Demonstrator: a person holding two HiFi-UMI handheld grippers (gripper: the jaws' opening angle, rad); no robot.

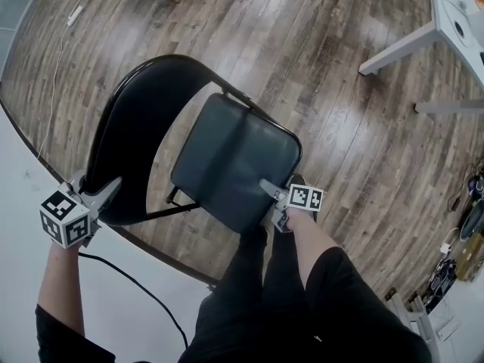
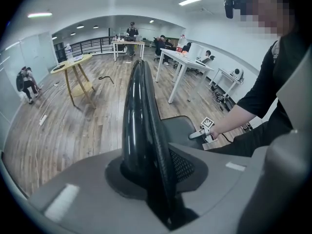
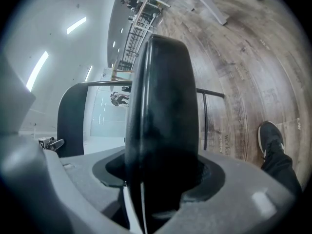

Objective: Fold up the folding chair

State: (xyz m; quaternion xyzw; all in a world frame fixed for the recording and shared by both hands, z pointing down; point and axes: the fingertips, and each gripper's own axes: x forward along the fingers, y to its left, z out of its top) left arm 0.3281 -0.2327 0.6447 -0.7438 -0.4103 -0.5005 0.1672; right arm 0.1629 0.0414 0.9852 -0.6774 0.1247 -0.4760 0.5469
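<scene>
Looking steeply down from the head view, a black folding chair (image 1: pixel 189 138) is seen standing on a wooden floor (image 1: pixel 340 112), directly ahead of the person's dark-trousered legs (image 1: pixel 257 301)

At the left, the left hand-held gripper (image 1: pixel 97 184) is clenched on the curved backrest (image 1: pixel 125 127), close to one end of its top edge. In the left gripper view the thin, glossy backrest (image 2: pixel 141 116) is shown running upright between the two jaws, pinched by both pads. A black cable (image 1: pixel 136 282) is trailed from this gripper across a pale strip of floor at the lower left

In the middle, the padded seat (image 1: pixel 231 153) is seen with its broad top face turned toward the camera, set apart from the backrest by a gap through which the floor is visible. The chair is not folded flat

To the right, the right hand-held gripper (image 1: pixel 274 201) is closed on the near edge of the seat, one jaw lying on top of the cushion. In the right gripper view the thick, rounded seat edge (image 3: pixel 163 121) fills the space between the jaws, and a dark shoe (image 3: pixel 270 136) is seen on the floorboards beside it

At the far upper right, a white surface (image 1: pixel 446 10) on white legs is partly in view
</scene>
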